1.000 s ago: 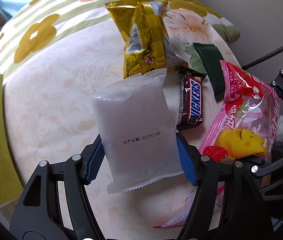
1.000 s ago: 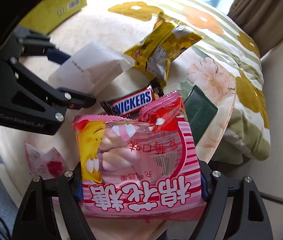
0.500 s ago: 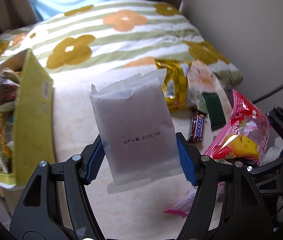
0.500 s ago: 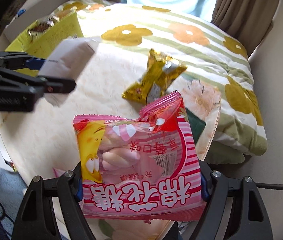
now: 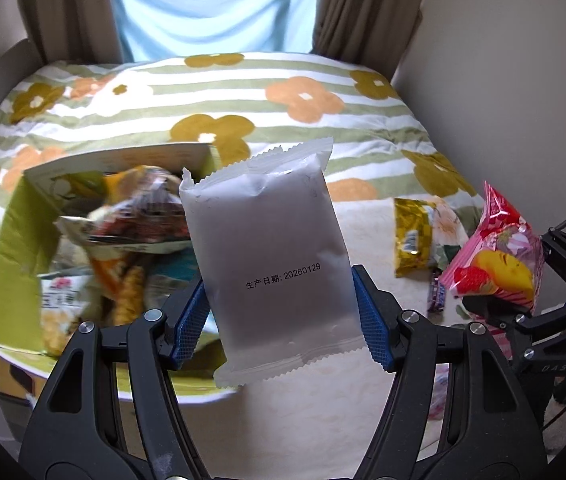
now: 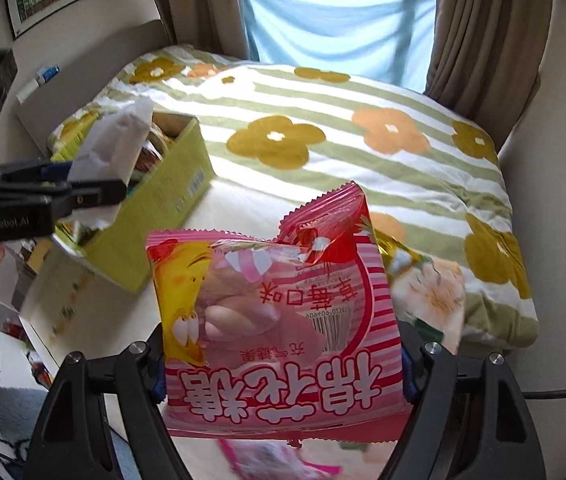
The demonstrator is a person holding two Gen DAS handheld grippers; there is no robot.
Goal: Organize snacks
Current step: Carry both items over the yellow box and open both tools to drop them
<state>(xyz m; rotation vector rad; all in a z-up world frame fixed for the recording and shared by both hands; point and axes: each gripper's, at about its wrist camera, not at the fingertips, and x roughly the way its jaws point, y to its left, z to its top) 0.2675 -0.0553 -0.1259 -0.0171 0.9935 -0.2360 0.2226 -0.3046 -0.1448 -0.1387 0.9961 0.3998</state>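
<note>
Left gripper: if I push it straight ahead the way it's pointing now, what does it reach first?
Probably the yellow-green snack box, or the packets heaped in it. The left gripper, shut on the white packet, points past the box's right end toward the floral quilt; depth is unclear.

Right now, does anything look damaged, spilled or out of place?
Nothing spilled or torn. The pink marshmallow bag in the right gripper is crumpled at its top corner. A gold packet and a Snickers bar lie loose on the bed, outside the yellow-green box.
</note>
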